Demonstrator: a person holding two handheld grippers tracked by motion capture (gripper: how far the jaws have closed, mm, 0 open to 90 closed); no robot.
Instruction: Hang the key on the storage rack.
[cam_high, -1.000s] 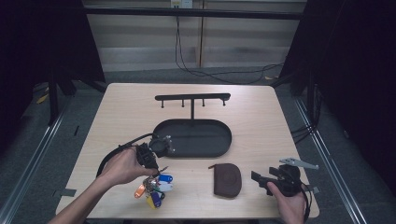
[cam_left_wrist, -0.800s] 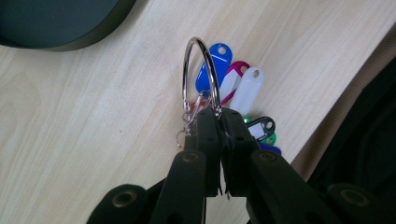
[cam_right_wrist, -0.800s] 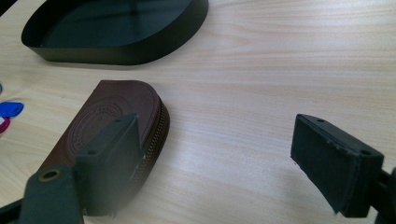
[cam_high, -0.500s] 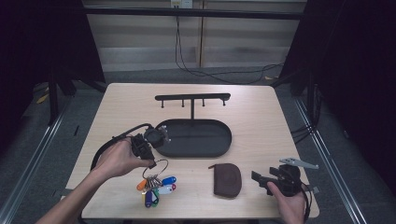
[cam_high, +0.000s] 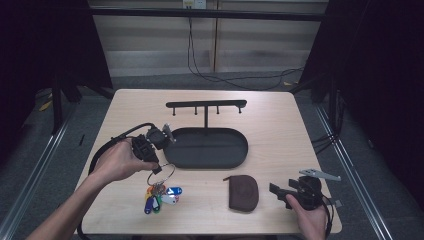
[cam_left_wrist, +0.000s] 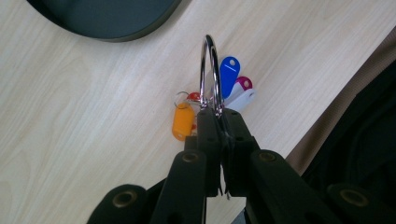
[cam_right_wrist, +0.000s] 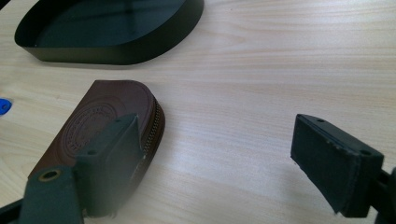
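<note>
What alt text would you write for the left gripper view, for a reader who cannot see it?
The left gripper has its two black jaws shut on a metal key ring, from which coloured key tags in orange, blue, red and white hang over a pale wooden table. The rim of a dark oval tray shows at the top.

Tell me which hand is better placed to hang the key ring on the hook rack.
Left. The left gripper is already shut on the key ring, close beside the hook rack. The right gripper rests open by the brown coin pouch, farther off.
</note>
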